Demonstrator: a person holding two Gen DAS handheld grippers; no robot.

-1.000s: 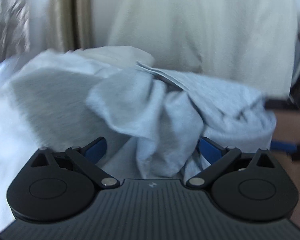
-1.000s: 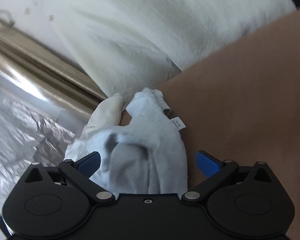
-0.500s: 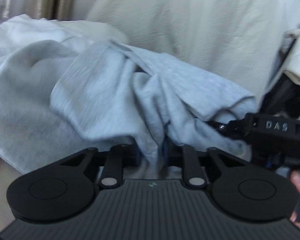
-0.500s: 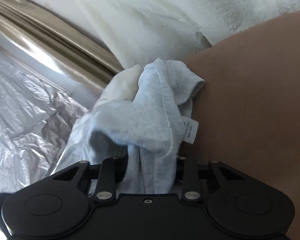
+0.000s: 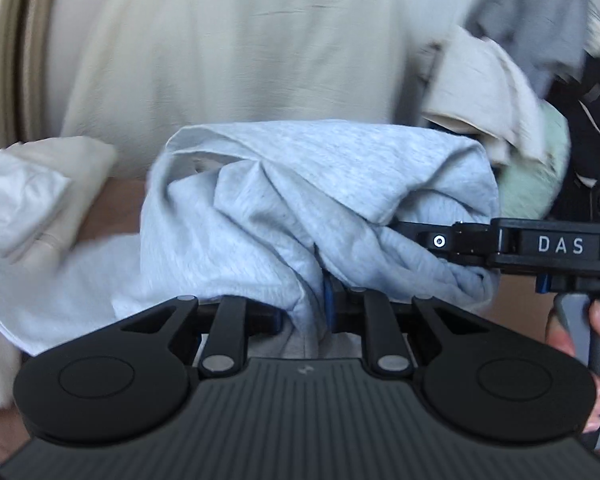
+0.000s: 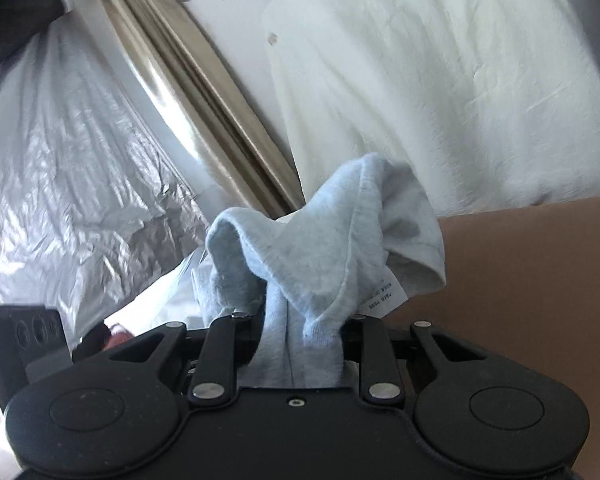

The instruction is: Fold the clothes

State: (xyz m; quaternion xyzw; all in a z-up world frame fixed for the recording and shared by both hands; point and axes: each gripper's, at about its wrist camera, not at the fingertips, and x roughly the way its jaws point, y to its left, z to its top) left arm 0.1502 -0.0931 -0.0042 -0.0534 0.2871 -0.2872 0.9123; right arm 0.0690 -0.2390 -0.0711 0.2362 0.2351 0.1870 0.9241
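Left wrist view: a light grey garment [image 5: 300, 216] is seen bunched just ahead of the left gripper [image 5: 306, 312], whose jaws have just been closing and are now drawn narrow onto a fold of the fabric, blue pads pressing it from both sides. At the right of that view the right gripper [image 5: 440, 246] is seen from the side, clamped on another part of the same cloth, with a person's hand [image 5: 598, 344] on its handle. In the right wrist view the right gripper [image 6: 300, 344] is shown pinched on a gathered hem, a small care label [image 6: 384, 294] hanging beside it; its jaws too have just been closing. The garment is held clear of the brown surface [image 6: 532, 264], with a cream sheet [image 6: 440, 80] and crinkled silver foil [image 6: 72, 168] behind it, and a heap of other clothes [image 5: 512, 92] at the far right. The fabric is judged soft, light and limp (a thin jersey knit, by its look), so it will sag and twist wherever it is not supported. A hold on seams, hems or corners is judged better than on loose middle folds, since bunched layers may slip out unevenly once the cloth is spread
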